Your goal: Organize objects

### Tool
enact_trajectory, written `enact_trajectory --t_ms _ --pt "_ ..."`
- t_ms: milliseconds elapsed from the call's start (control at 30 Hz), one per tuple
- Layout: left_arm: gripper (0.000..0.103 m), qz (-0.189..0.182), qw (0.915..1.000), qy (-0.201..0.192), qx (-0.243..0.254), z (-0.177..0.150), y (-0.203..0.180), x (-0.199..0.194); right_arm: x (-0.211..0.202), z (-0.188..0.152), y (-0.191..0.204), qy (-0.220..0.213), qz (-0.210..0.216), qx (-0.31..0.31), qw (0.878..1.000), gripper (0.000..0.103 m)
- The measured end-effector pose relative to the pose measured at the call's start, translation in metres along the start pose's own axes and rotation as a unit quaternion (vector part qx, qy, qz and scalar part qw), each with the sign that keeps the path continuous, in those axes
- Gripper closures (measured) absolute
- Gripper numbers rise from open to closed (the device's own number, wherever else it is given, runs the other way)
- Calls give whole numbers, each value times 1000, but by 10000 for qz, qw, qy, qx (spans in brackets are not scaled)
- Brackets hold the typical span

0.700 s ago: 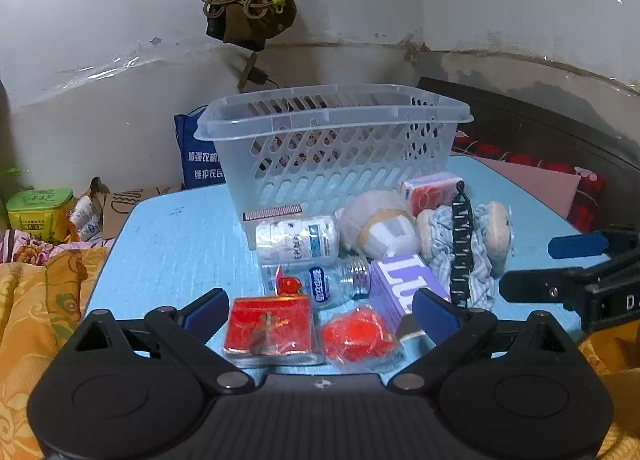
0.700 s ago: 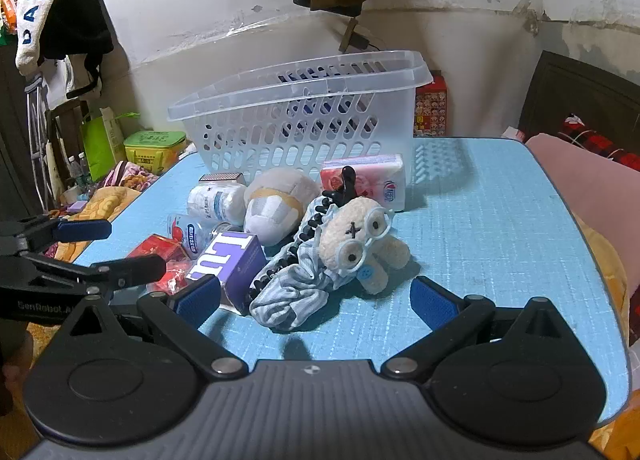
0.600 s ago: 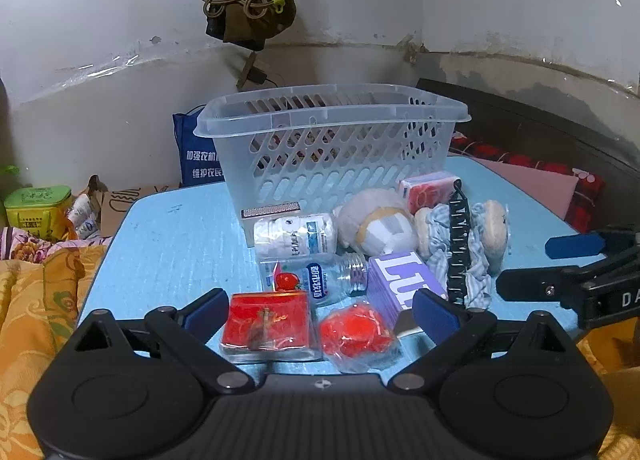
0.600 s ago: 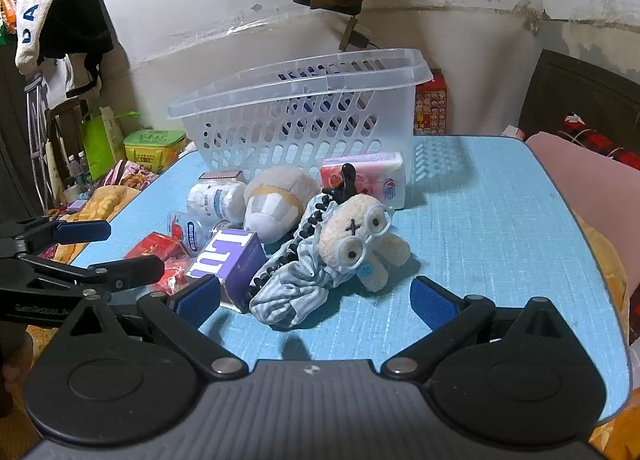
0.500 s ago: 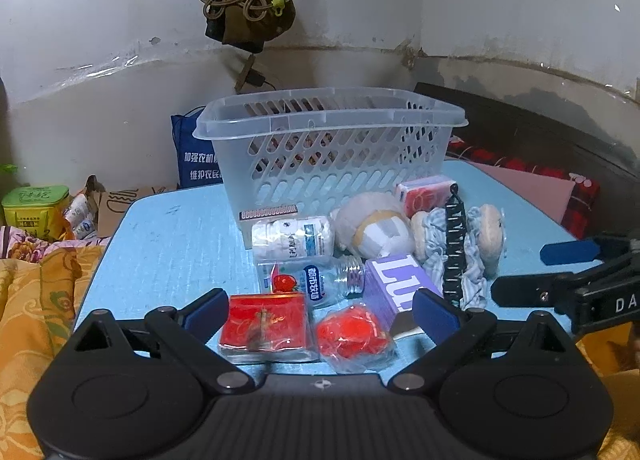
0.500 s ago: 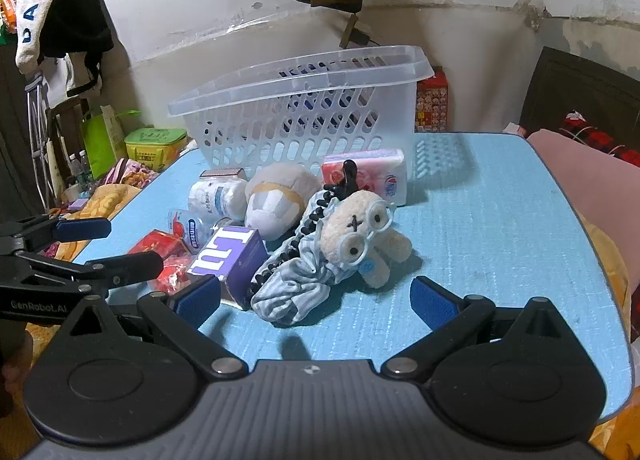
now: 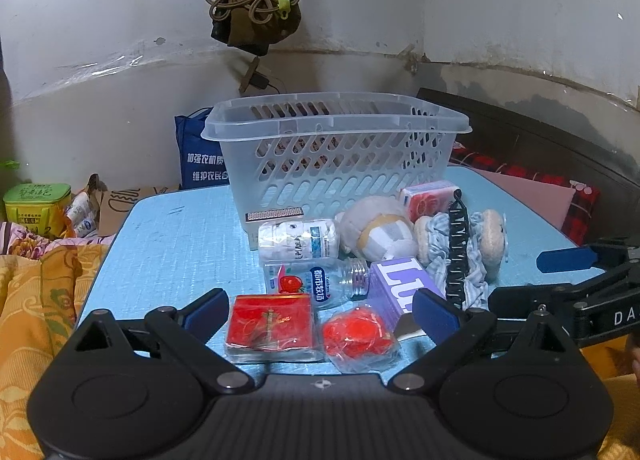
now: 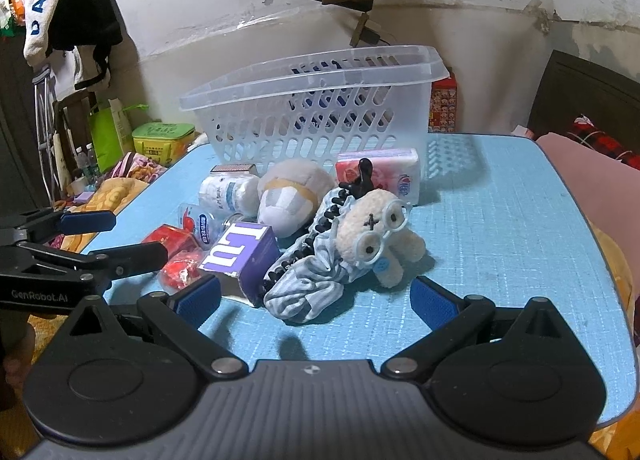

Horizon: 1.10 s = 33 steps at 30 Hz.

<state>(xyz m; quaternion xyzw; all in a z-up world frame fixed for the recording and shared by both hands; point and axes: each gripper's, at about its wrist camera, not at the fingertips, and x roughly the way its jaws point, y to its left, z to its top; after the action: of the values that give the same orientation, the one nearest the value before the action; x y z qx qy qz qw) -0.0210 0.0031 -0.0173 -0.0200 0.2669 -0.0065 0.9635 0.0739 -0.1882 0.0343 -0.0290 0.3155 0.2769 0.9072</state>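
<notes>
A clear plastic basket point(image 7: 340, 147) point(image 8: 320, 107) stands at the back of the blue table point(image 7: 180, 236) point(image 8: 500, 219). In front of it lies a pile: a white pill bottle point(image 7: 298, 240), a clear strawberry-label bottle point(image 7: 316, 280), a red packet point(image 7: 270, 322), a red wrapped item point(image 7: 356, 334), a purple box point(image 8: 240, 252), a round plush point(image 8: 292, 195), a tissue pack point(image 8: 380, 175), a black hair claw point(image 7: 458, 252) and a cream plush with glasses point(image 8: 376, 236) on striped cloth. My left gripper point(image 7: 320, 312) is open just before the red packet. My right gripper point(image 8: 314, 300) is open near the striped cloth.
An orange patterned blanket point(image 7: 36, 300) lies left of the table, with a green tin point(image 7: 34, 203) and a blue bag point(image 7: 200, 163) behind. A pink cushion point(image 7: 532, 195) sits on the right. A knotted cord and bag point(image 7: 252, 3) hang on the wall.
Both grippers have drawn back slightly and tilted, so the pile sits a little higher in each view. Nothing on the table has moved; both stay open.
</notes>
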Motion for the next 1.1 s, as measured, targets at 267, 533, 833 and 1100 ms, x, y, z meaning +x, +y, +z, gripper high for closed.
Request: enact_trajectory --t_ms 267,533,833,1100 --pt "3 13 10000 -17 -2 0 1 -1 0 0 0 -3 17 -7 10000 0" --pt "3 15 10000 -18 -14 0 2 -1 0 0 0 1 19 -13 10000 0" --pt "3 16 10000 -17 -40 -1 4 -2 1 0 1 6 13 -21 10000 0" --pt "3 33 10000 -10 -38 -1 3 -1 1 0 1 6 16 -26 10000 0"
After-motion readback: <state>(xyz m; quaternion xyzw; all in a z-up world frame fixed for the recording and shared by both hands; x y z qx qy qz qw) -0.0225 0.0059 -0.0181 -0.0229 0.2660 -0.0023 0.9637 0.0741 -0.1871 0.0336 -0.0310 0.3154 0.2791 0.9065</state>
